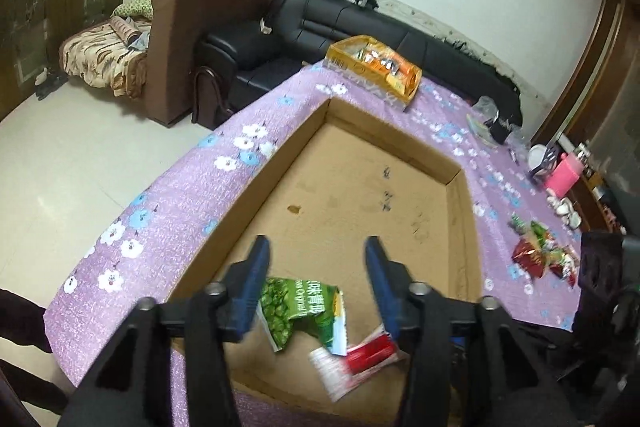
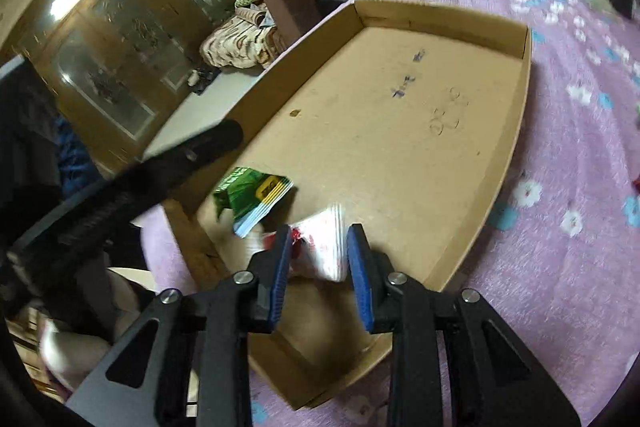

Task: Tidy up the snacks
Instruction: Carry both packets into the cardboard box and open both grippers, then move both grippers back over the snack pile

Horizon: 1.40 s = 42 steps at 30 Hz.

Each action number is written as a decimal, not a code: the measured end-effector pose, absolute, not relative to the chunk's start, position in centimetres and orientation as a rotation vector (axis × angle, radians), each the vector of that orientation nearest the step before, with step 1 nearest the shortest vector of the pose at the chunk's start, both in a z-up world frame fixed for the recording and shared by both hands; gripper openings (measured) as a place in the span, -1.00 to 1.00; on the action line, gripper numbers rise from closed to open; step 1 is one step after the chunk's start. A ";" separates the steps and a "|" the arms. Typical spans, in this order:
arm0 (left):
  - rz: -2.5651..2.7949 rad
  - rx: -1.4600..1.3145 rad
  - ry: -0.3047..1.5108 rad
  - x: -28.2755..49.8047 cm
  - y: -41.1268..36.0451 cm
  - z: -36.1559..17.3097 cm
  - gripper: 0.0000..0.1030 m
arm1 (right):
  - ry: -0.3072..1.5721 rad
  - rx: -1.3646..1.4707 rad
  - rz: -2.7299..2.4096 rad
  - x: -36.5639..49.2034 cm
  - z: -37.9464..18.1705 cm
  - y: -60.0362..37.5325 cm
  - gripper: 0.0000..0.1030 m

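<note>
Left gripper (image 1: 316,247): blue-padded jaws spread wide, nothing between them, positioned over the near end of the shallow cardboard tray (image 1: 466,183). Right gripper (image 2: 320,233): jaws partly apart around a blurred red-and-white snack packet (image 2: 328,247); contact with the pads not determinable, so pinching or merely flanking cannot be told. Green pea-snack packet (image 1: 304,307) lying crumpled on the tray floor at the near end, just beside the red-and-white packet. Tray resting on a purple floral tablecloth (image 1: 172,227). Yellow box of snacks (image 1: 372,67) at the far table edge, well apart from the tray. Loose pile of red and green packets (image 1: 540,251) on the cloth beside the tray. Pink container (image 1: 566,173) near the far edge.
</note>
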<state>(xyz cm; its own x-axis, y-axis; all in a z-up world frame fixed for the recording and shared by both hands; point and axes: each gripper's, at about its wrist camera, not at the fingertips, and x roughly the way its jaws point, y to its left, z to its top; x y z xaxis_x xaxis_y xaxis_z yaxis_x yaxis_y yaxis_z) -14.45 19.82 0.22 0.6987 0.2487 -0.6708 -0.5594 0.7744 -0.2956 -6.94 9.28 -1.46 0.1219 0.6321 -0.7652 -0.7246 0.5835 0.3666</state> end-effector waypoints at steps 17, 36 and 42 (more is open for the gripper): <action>0.258 -0.389 0.610 -13.4 10.8 4.5 0.24 | 0.879 0.090 0.691 -6.3 1.1 -9.1 -0.18; -0.049 -0.288 0.793 -8.0 -3.1 1.4 0.32 | 0.866 0.445 0.246 -5.9 -2.4 -29.3 -0.10; -0.120 -0.270 0.816 -7.5 -4.9 0.4 0.32 | 0.855 0.413 0.219 -5.7 -2.7 -29.5 -0.10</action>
<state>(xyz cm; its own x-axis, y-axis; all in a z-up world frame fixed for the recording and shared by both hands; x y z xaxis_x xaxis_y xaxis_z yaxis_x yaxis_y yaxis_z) -7.45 -4.85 0.39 0.6810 -0.2086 -0.7019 0.0018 0.9590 -0.2833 -5.67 -29.45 -2.73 0.6405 0.3485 -0.6843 -0.0228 0.8993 0.4367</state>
